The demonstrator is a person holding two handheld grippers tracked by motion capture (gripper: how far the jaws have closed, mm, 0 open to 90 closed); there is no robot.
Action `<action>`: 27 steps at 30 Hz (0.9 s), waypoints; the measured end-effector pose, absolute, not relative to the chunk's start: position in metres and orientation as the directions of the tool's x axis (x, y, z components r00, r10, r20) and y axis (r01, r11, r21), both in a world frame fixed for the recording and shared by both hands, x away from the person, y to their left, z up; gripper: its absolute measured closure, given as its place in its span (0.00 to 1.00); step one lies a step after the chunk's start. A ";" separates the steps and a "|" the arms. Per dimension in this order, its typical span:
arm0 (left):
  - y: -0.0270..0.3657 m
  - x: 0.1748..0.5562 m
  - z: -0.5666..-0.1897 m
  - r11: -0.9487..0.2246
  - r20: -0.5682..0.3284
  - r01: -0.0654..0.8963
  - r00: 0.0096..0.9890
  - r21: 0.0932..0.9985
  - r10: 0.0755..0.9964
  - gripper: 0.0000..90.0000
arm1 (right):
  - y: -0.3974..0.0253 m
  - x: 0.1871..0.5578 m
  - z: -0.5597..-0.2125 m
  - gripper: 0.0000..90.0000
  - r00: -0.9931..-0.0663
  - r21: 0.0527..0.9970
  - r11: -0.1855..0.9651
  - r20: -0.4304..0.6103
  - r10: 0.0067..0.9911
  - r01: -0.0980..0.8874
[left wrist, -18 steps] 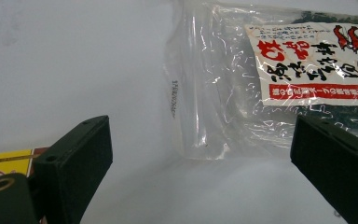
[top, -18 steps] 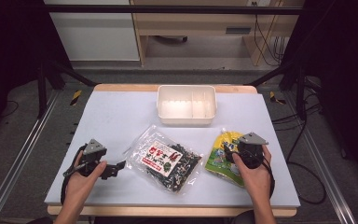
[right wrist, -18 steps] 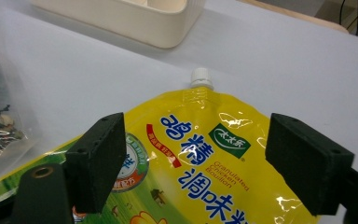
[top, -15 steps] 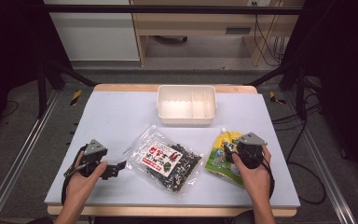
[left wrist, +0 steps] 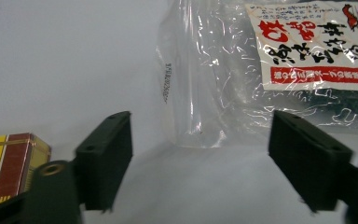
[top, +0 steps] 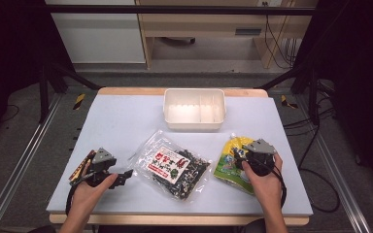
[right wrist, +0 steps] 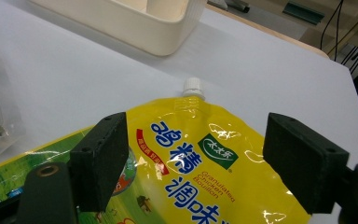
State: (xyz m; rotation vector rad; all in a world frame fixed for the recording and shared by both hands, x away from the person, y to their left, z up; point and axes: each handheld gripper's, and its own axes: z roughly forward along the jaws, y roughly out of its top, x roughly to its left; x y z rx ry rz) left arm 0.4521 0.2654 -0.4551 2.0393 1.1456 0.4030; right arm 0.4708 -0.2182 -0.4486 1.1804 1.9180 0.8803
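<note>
A clear bag of dark dried seaweed with a red and white label (top: pixel 172 165) lies flat at the table's middle front. My left gripper (top: pixel 125 175) rests low just left of it, open, and points at its clear edge (left wrist: pixel 200 126); nothing sits between the jaws (left wrist: pixel 200 161). A yellow and green spouted pouch (top: pixel 229 166) lies at the right front. My right gripper (top: pixel 239 156) hovers over the pouch (right wrist: pixel 191 154), open, with its jaws either side of the printed face and its white cap (right wrist: pixel 193 86) ahead.
A white divided bin (top: pixel 194 109) stands at the back middle, also ahead of the right gripper (right wrist: pixel 121 21). A yellow and dark red box (top: pixel 79 166) lies by the left hand, at the left jaw's side (left wrist: pixel 4 163). Bare grey tabletop (top: pixel 121 121) stretches behind.
</note>
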 end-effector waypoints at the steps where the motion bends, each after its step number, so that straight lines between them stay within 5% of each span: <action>1: 0.266 0.453 -0.455 -0.316 -0.085 0.598 0.545 0.737 0.834 0.31 | -0.218 0.471 -0.449 0.25 -0.330 0.827 0.351 -0.215 0.919 0.439; 27: 0.265 0.474 -0.471 -0.200 -0.241 0.683 0.493 0.703 0.836 0.77 | -0.217 0.473 -0.451 0.23 -0.342 0.812 0.354 -0.204 0.917 0.465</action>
